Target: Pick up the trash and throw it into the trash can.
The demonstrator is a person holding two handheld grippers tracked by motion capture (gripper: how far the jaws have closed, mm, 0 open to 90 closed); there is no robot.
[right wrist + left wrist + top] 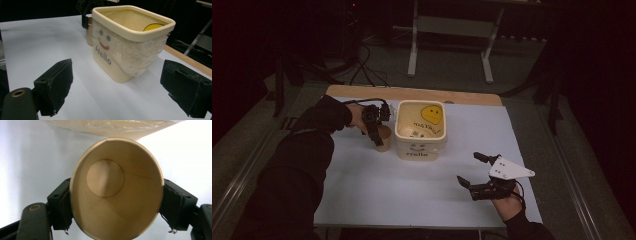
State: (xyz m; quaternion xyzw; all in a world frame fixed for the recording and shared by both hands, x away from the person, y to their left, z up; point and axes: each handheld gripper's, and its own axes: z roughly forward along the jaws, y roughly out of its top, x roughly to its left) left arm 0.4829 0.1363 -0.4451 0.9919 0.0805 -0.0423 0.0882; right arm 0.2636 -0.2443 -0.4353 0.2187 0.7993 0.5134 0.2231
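Left of centre on the counter [362,190], left claw [375,135] grips a brown paper cup [383,138]. Left gripper view: cup [116,192] between both pads, one on each side of the wall, mouth facing the camera, inside empty. Cup stands just beside the left wall of a cream square bin [420,130], plastic liner folded over the rim, smiley face and "Hello" printed on it. Whether cup and bin touch, cannot tell.

Right claw [475,170] hovers near the right front of the counter, jaws spread wide, holding nothing. Right gripper view looks between the open pads at the bin [127,42], well apart from it.

Risks, as judged:
- Thin paper wall. Rim already looks a little oval in the grip; a harder squeeze could crease or collapse it.
- Grip is on the sides only. A quick tilt or swing could let the cup twist or slip out.
- Bin rim is higher than the cup. A sideways move without lift would knock the cup against the bin wall or snag the loose liner.
- Bin looks light; a bump might shift it.

Room: broad bare counter near and left of the cup. Far wooden edge lies close behind bin. Right side open around the idle claw.
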